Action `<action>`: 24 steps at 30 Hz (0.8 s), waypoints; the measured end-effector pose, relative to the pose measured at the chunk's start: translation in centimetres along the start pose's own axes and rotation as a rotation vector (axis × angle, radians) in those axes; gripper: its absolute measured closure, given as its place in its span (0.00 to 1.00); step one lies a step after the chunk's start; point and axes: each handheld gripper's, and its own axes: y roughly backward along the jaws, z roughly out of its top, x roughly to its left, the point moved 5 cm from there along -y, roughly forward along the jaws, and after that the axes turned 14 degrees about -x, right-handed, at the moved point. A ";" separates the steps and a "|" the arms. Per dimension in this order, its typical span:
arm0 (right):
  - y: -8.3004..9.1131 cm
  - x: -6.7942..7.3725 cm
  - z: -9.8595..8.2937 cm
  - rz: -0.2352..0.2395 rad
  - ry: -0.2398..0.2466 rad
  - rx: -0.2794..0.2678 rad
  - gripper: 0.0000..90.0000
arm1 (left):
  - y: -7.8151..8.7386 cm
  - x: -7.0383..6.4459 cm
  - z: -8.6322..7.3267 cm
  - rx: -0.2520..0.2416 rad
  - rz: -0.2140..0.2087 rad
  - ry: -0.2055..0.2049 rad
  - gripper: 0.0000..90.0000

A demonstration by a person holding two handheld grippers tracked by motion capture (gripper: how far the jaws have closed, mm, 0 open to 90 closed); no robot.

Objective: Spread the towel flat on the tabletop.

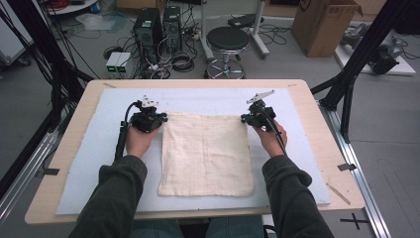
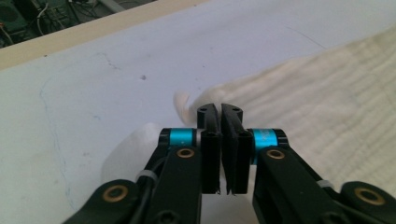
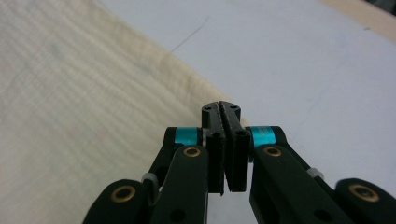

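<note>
Left gripper (image 1: 148, 118): you held it at the far left corner of the cream cloth (image 1: 206, 153), your hand just behind it on the table (image 1: 302, 106).
Left fingers (image 2: 208, 140): pressed together, with a fold of the cloth's corner pinched between them; a small curl of fabric stuck out past the tips in the left gripper view.
Cloth: it lay flat and nearly square in the middle of the pale blue mat (image 1: 99, 148), its near edge close to you, its two far corners under your grippers. Faint wrinkles ran across the weave (image 2: 327, 93).
Mat: it covered most of the wooden table, with bare wood showing as a rim all round.
Right gripper (image 1: 256, 117): you held it at the far right corner of the cloth, your wrist angled inward.
Right fingers (image 3: 237, 144): closed tight; the cloth's edge (image 3: 70, 93) ran right up to them, so you had that corner gripped too.
Beyond the table: a black stool (image 1: 227, 39), two computer towers (image 1: 157, 27) and a cardboard box (image 1: 324, 22) stood on the floor.
</note>
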 end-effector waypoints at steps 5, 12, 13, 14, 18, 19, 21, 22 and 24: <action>-0.7 -1.3 -0.4 -0.022 -0.057 -0.002 0.80 | -0.3 0.3 -0.3 0.037 -0.023 0.022 0.68; 1.2 -0.6 -0.2 0.045 -0.082 -0.029 0.69 | 2.3 -0.8 0.0 -0.013 -0.092 0.013 0.65; 1.7 -0.3 -0.1 0.052 -0.074 -0.039 0.67 | 2.7 -0.9 0.1 -0.017 -0.100 0.004 0.64; 2.0 -0.2 -0.1 0.062 -0.073 -0.047 0.65 | 3.2 -1.2 0.1 -0.023 -0.116 -0.005 0.63; 3.5 1.1 -0.4 0.128 -0.086 -0.078 0.56 | 4.9 -2.3 -0.2 -0.039 -0.174 -0.011 0.62; 3.9 1.4 -0.6 0.132 -0.079 -0.082 0.55 | 5.1 -2.4 -0.2 -0.039 -0.178 -0.019 0.62; 4.2 1.6 -1.0 0.149 -0.085 -0.063 0.52 | 5.8 -2.9 -0.7 -0.042 -0.196 -0.037 0.62; 4.3 1.7 -1.1 0.158 -0.090 -0.058 0.51 | 6.1 -3.1 -0.9 -0.044 -0.210 -0.040 0.62; 4.9 2.2 -1.1 0.166 -0.090 -0.060 0.51 | 6.8 -3.4 -1.2 -0.040 -0.216 -0.049 0.60</action>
